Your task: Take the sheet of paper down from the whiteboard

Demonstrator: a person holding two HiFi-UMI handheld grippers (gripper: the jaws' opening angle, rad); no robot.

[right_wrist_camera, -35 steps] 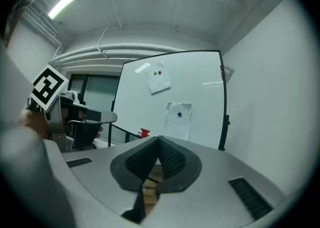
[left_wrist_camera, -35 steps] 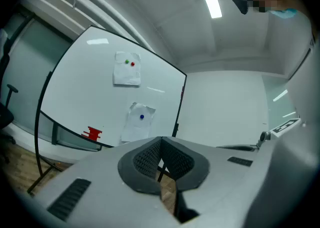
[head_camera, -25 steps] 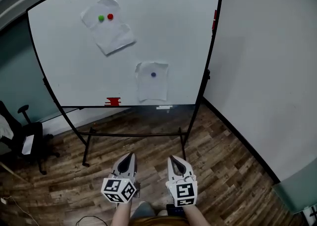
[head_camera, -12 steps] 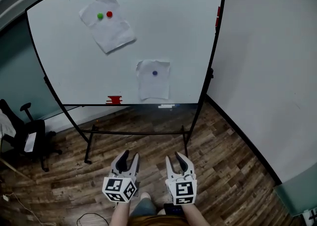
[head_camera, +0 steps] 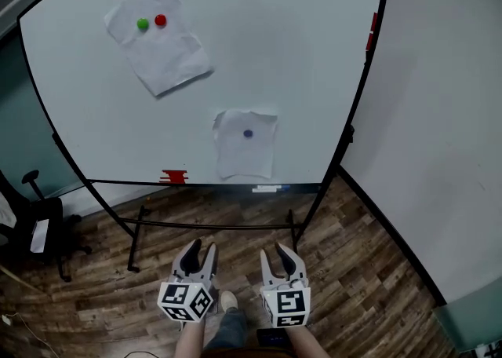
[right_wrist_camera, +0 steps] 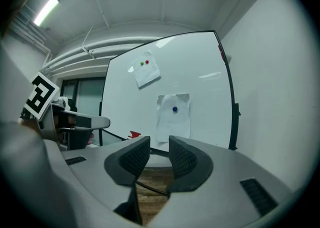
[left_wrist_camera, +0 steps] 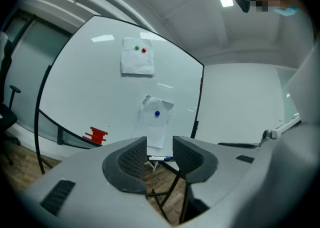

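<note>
Black-framed white whiteboard (head_camera: pixel 298 50) is carrying two crumpled white paper sheets; upper sheet (head_camera: pixel 165 54) is hanging tilted under green (head_camera: pixel 143 24) and red (head_camera: pixel 160 20) magnets; lower sheet (head_camera: pixel 245 156) is hanging under a blue magnet (head_camera: pixel 248 133); left gripper (head_camera: pixel 198 248) and right gripper (head_camera: pixel 282 253) are hovering well apart from the board; both sets of fingers are standing open, having just been opening, gripping nothing.

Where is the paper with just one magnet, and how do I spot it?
Find the big whiteboard. Low on it, near the middle, hangs a small crinkled sheet. It has one blue magnet; the bigger tilted sheet up left has a green magnet and a red magnet.
</note>
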